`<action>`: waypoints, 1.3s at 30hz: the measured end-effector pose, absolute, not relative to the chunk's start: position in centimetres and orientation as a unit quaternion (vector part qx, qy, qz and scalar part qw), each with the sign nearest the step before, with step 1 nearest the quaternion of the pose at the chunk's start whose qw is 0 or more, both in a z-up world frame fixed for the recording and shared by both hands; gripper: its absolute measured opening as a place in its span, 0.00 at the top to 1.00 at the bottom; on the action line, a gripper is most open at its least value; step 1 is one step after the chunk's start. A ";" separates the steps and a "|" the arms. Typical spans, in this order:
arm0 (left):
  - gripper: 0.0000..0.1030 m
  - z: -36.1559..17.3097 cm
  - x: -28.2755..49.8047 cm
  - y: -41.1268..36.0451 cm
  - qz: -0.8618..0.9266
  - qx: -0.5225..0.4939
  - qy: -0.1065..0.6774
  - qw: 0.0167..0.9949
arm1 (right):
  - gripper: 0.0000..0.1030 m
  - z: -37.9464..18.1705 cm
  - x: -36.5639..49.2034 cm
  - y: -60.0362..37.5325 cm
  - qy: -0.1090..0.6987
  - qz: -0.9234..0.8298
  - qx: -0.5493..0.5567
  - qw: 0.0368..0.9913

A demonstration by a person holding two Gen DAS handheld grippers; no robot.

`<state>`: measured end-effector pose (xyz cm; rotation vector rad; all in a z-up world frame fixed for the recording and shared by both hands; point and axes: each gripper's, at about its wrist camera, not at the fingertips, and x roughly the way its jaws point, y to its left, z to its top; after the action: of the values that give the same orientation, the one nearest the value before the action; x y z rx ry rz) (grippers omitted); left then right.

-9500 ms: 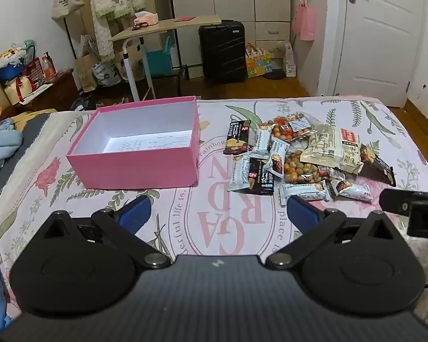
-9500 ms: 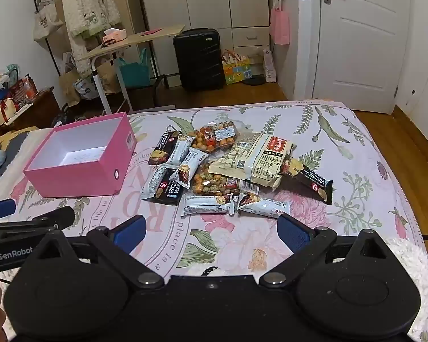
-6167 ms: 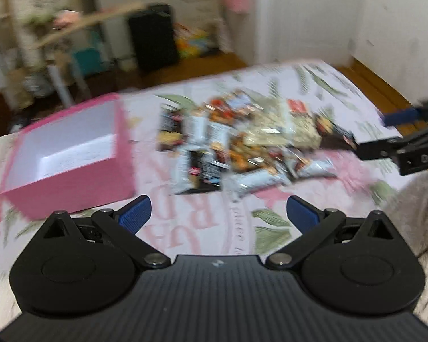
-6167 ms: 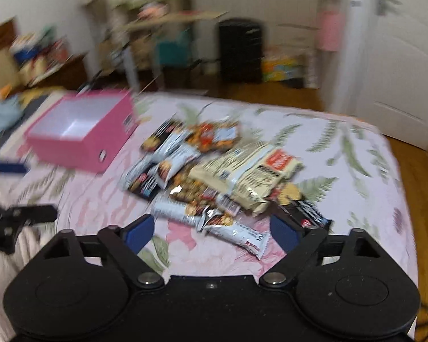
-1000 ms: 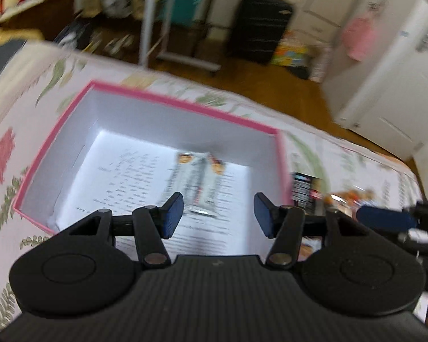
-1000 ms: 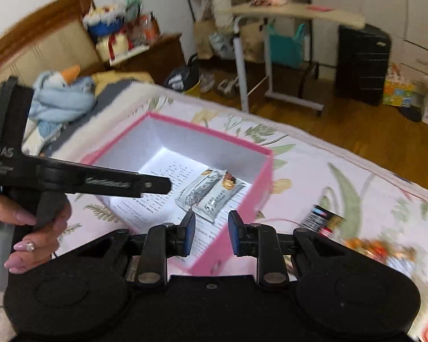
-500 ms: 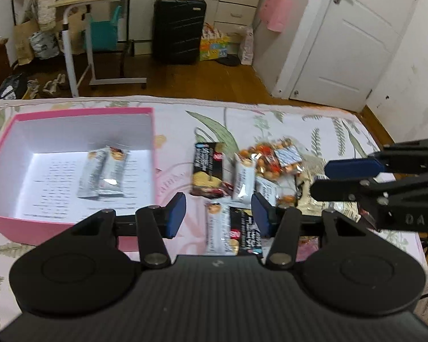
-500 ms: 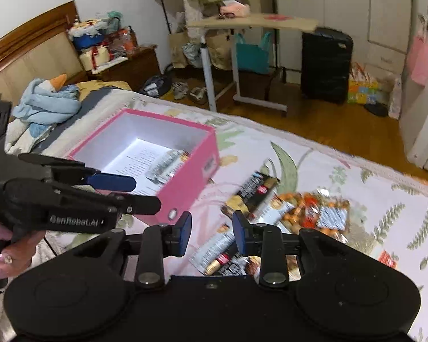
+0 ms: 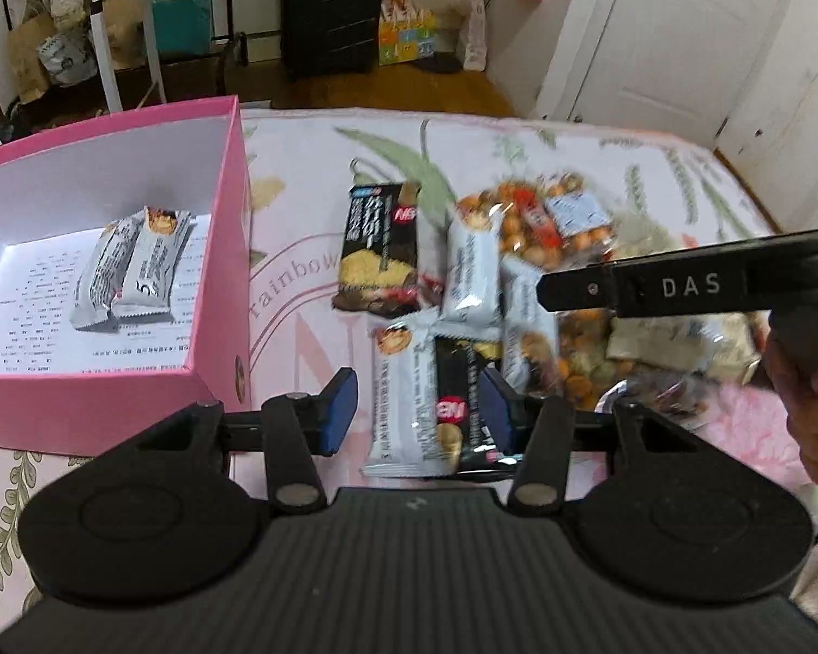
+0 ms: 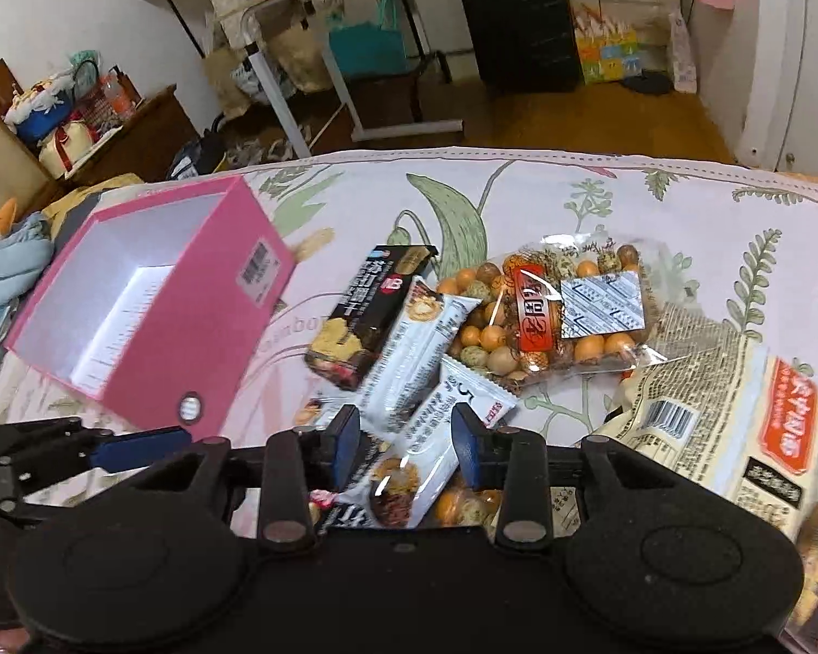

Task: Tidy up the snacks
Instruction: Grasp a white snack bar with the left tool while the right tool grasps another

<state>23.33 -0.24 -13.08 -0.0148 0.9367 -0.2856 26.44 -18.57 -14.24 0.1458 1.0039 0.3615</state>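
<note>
A pink box (image 9: 221, 250) sits on the bed with two white snack bars (image 9: 131, 272) inside; it also shows in the right wrist view (image 10: 152, 321). A pile of snacks lies to its right. My left gripper (image 9: 417, 414) is open, its jaws on either side of a white bar (image 9: 401, 398) and a black pack (image 9: 455, 403). My right gripper (image 10: 406, 438) is open over a white bar (image 10: 414, 468), beside another white bar (image 10: 414, 354), a black biscuit pack (image 10: 365, 316) and a bag of coated nuts (image 10: 551, 310).
A large cream snack bag (image 10: 725, 409) lies at the right of the pile. The right gripper's arm (image 9: 681, 286) crosses over the snacks in the left wrist view. A suitcase (image 10: 518, 16), a side table (image 10: 322, 5) and a door stand beyond the bed.
Both grippers have come away from the box and dropped low over the snack pile. Their jaws now stand around bars at the near edge of the pile.
</note>
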 end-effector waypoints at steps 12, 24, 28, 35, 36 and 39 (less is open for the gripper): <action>0.53 -17.7 25.8 -2.2 -0.083 0.018 0.476 0.875 | 0.43 -17.6 26.1 -16.8 0.459 0.152 0.049 0.874; 0.61 -18.3 25.7 -1.9 -0.089 -0.004 0.503 0.860 | 0.48 -18.2 25.3 -15.8 0.425 0.181 -0.036 0.886; 0.72 -18.1 25.5 -2.0 -0.100 0.002 0.508 0.856 | 0.52 -17.3 24.2 -15.8 0.423 0.196 -0.071 0.882; 0.71 -18.0 25.7 -1.1 -0.101 -0.025 0.519 0.848 | 0.54 -16.8 22.9 -14.9 0.461 0.246 -0.128 0.843; 0.71 -18.1 25.8 -1.0 -0.100 -0.030 0.521 0.847 | 0.53 -17.0 22.9 -15.0 0.461 0.243 -0.118 0.845; 0.71 -18.5 26.2 -0.8 -0.099 -0.049 0.526 0.844 | 0.52 -17.2 23.3 -15.2 0.463 0.235 -0.083 0.851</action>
<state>26.20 -0.83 -18.48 -0.1030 1.1098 -0.2086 23.25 -15.16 -17.23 -0.1755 0.9755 0.4941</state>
